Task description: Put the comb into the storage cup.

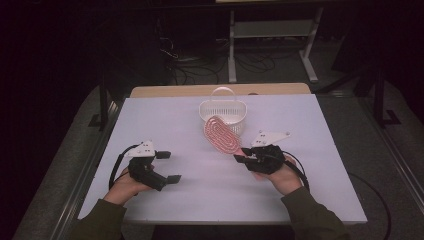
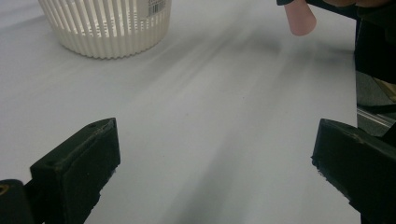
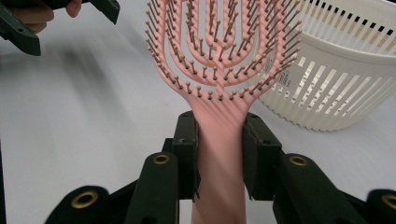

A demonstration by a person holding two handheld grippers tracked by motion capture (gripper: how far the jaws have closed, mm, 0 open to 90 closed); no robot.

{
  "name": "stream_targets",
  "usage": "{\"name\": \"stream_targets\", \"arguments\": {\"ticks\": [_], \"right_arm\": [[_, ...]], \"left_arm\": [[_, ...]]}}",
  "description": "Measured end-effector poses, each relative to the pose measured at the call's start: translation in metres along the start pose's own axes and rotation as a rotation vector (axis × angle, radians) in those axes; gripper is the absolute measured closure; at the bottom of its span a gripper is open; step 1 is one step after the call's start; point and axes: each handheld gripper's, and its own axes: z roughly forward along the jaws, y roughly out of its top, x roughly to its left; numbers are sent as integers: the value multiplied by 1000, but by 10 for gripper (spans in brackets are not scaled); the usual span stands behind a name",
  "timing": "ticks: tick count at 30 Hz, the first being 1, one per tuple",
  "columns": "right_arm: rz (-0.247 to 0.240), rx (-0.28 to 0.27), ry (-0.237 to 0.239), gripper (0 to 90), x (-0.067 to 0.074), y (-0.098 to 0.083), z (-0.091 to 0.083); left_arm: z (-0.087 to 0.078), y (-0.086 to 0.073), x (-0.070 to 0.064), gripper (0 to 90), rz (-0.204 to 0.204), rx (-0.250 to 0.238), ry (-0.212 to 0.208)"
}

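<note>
A pink vented hairbrush (image 1: pixel 221 134) (image 3: pixel 219 60) is held by its handle, its bristled head raised toward a white slatted basket (image 1: pixel 223 112) (image 3: pixel 336 79) (image 2: pixel 105 25). My right gripper (image 1: pixel 241 154) (image 3: pixel 218 140) is shut on the handle, both pads pressing its sides. The handle's end (image 2: pixel 300 18) shows at the top right of the left gripper view. My left gripper (image 1: pixel 168 166) (image 2: pixel 212 168) rests low over the table's left part, jaws wide apart, nothing between them.
The white table (image 1: pixel 190 150) lies between the two hands. The basket has an arched handle (image 1: pixel 223 92) and stands at the far middle. A wooden edge (image 1: pixel 165 91) runs behind the table; a metal frame (image 1: pixel 270 30) and cables lie on the floor beyond.
</note>
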Motion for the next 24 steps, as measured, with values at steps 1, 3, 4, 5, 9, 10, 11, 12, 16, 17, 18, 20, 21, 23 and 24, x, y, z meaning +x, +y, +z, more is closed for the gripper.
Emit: {"name": "stream_targets", "arguments": {"ticks": [1,3,4,5,9,10,11,12,16,17,18,20,21,23,24], "right_arm": [[2,0,1,686,0,0,0],[4,-3,1,686,0,-1,1],[11,-9,5,686,0,-1,1],[13,-11,7,686,-1,-1,1],[8,-13,4,686,0,-2,2],[5,-12,3,686,0,-2,2],[5,-12,4,686,0,-3,2],[5,-12,5,686,0,-3,2],[4,-12,2,686,-1,-4,2],[5,-12,1,685,-1,-4,2],[5,-11,1,686,-1,-4,2],[6,-14,1,686,-2,-4,1],[4,-14,0,686,-2,-4,1],[6,-14,-1,686,-2,-4,1],[8,-14,-1,686,-2,-4,2]], "left_arm": [[0,1,0,7,-1,4,7],[2,3,-1,7,-6,-1,-1],[2,4,-1,7,-5,-1,-6],[4,6,-2,7,-3,-2,-6],[11,16,-5,7,17,-7,-24],[12,18,-6,7,24,-6,-27],[14,20,-6,7,28,-4,-31],[15,22,-7,7,30,-4,-36],[21,31,-8,7,45,-7,-49],[23,33,-9,7,43,-11,-53],[25,35,-9,7,46,-14,-57],[28,40,-9,7,50,-18,-61],[29,42,-9,7,53,-20,-63],[32,47,-9,7,56,-30,-73],[33,50,-10,7,55,-35,-75]]}}
